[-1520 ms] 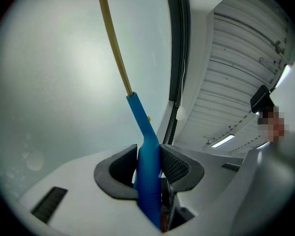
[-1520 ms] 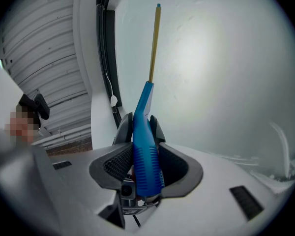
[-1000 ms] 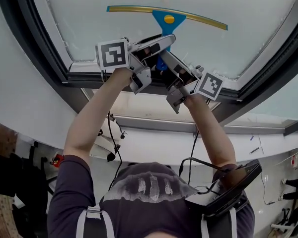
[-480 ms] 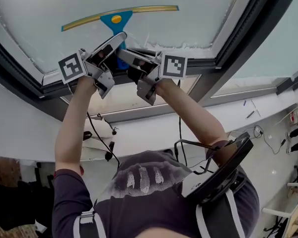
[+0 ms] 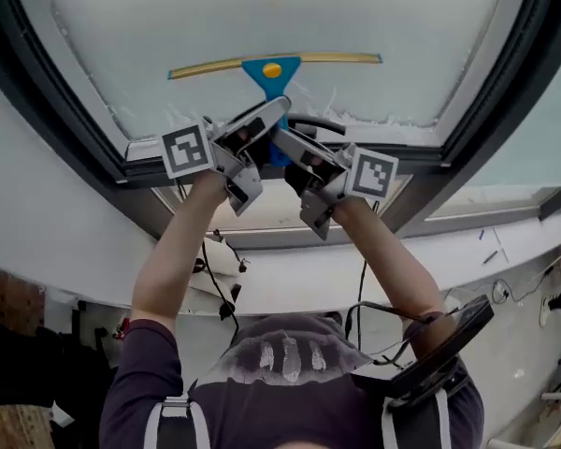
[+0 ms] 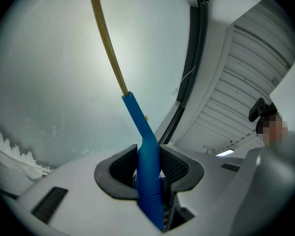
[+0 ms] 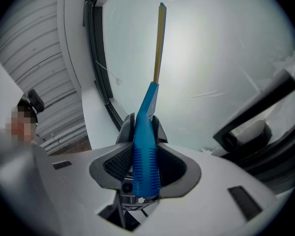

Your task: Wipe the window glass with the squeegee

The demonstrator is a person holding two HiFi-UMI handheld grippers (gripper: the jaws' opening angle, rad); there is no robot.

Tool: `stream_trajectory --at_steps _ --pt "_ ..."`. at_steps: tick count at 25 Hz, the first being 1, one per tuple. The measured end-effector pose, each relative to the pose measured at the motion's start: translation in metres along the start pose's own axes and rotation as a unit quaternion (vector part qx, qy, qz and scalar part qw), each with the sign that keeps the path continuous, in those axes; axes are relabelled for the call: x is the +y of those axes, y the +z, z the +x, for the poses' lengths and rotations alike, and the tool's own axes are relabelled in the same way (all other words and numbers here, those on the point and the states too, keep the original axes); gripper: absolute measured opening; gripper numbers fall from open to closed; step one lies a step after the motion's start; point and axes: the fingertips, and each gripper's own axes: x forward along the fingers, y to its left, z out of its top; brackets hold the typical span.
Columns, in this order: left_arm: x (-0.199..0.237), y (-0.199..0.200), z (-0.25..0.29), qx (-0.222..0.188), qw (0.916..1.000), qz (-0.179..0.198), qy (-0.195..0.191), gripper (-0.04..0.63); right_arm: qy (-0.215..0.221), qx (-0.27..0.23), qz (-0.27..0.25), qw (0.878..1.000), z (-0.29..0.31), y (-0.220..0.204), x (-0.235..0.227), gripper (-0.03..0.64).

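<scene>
Squeegee (image 5: 272, 71) rests against the window glass (image 5: 280, 12), its yellow-edged blade (image 5: 341, 58) lying across the pane a little above the dark lower frame (image 5: 416, 160), with the blue head at the blade's middle. Its blue handle (image 6: 147, 173) runs back from the head into both grippers at once.

In the left gripper view, the left gripper (image 6: 148, 163) has its jaws drawn in onto the handle. The ribbed grip stands between the two dark pads (image 6: 122, 167), which touch it on either side, and the neck rises past the fingertips toward the glass.

In the right gripper view, the right gripper (image 7: 146, 166) clamps the same handle in the same way. Its pads (image 7: 116, 166) press both flanks of the ribbed part, and the blade shows edge-on beyond.

In the head view the two grippers meet tip to tip just below the squeegee's head, the left one nearer it. Their marker cubes are turned outward and both arms are raised. White foam (image 5: 365, 115) clings along the bottom edge of the pane, just beneath the blade.
</scene>
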Motion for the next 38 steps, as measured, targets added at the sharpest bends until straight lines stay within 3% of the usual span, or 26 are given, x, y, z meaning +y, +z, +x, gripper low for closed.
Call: stream_trajectory --at_steps 3,7,12,16,22,30,35,38 --pt "-0.004 0.004 -0.004 0.007 0.9994 0.021 0.025 0.146 0.018 0.004 -0.033 0.999 0.004 0.005 0.009 0.147" --pt "-0.019 0.033 -0.056 0.004 0.9918 0.099 0.081 0.146 0.068 0.035 -0.055 0.996 0.048 -0.021 0.038 0.147" --pt "-0.048 0.075 -0.086 -0.014 0.9858 0.139 0.093 0.146 0.121 0.049 -0.063 0.989 0.097 -0.029 0.065 0.147" --pt "-0.061 0.111 -0.084 -0.015 0.9785 0.176 0.106 0.146 0.167 0.056 -0.075 0.982 0.125 -0.011 0.083 0.147" --pt "-0.086 0.164 -0.071 -0.009 0.9644 0.233 0.125 0.146 0.201 0.035 -0.105 0.973 0.165 0.022 0.112 0.147" --pt "-0.141 0.237 -0.07 -0.045 0.9696 0.24 0.02 0.146 0.21 -0.037 -0.172 0.962 0.22 0.057 0.161 0.147" --pt "-0.154 0.295 -0.073 -0.026 0.9769 0.211 -0.028 0.146 0.189 -0.095 -0.178 0.961 0.269 0.081 0.18 0.147" --pt "-0.156 0.302 -0.071 -0.01 0.9769 0.21 -0.036 0.146 0.182 -0.117 -0.19 0.958 0.275 0.086 0.183 0.147"
